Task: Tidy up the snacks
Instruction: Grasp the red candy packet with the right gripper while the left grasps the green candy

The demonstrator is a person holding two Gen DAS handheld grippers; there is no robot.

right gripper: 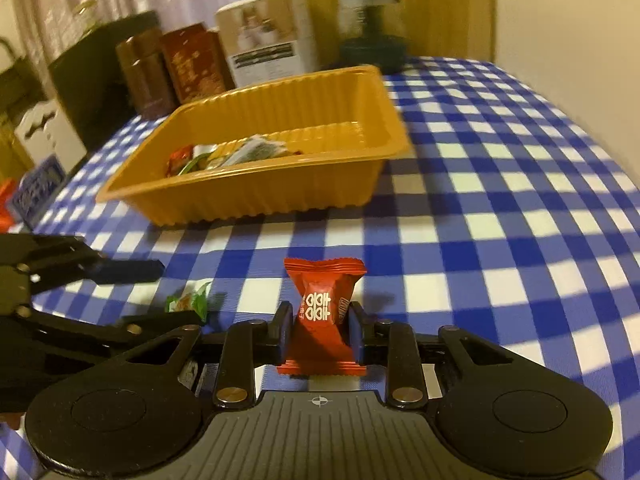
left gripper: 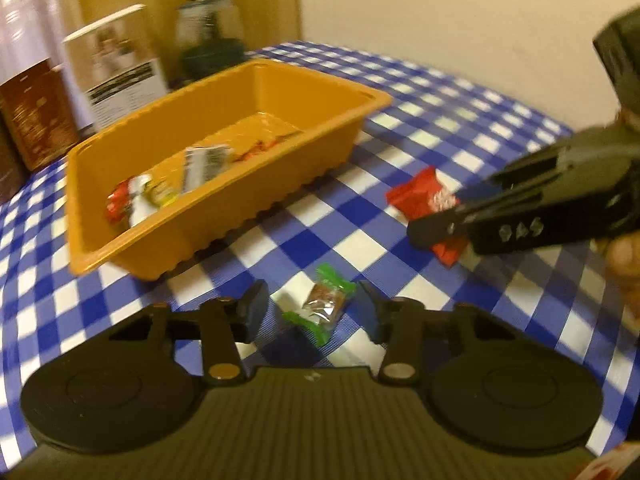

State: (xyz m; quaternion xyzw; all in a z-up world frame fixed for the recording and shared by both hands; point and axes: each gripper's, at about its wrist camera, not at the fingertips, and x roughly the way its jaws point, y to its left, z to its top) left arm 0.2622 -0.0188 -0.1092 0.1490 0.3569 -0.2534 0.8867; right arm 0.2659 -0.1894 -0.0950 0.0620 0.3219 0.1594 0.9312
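Observation:
An orange plastic tray (left gripper: 120, 248) (right gripper: 248, 200) stands on the blue-and-white checked tablecloth and holds several wrapped snacks (left gripper: 160, 192) (right gripper: 228, 154). My left gripper (left gripper: 314, 310) is open, its jaws on either side of a green-wrapped candy (left gripper: 322, 306) that lies on the cloth; the candy also shows in the right wrist view (right gripper: 190, 302). My right gripper (right gripper: 320, 326) is shut on a red wrapped snack (right gripper: 322, 312), which is also seen in the left wrist view (left gripper: 424, 200), to the right of the tray.
Behind the tray stand a white box (right gripper: 266, 36), brown tins (right gripper: 168, 68) and a dark glass jar (right gripper: 370, 28). The left gripper's arm (right gripper: 80, 300) lies at the left of the right wrist view. A wall borders the table at the right.

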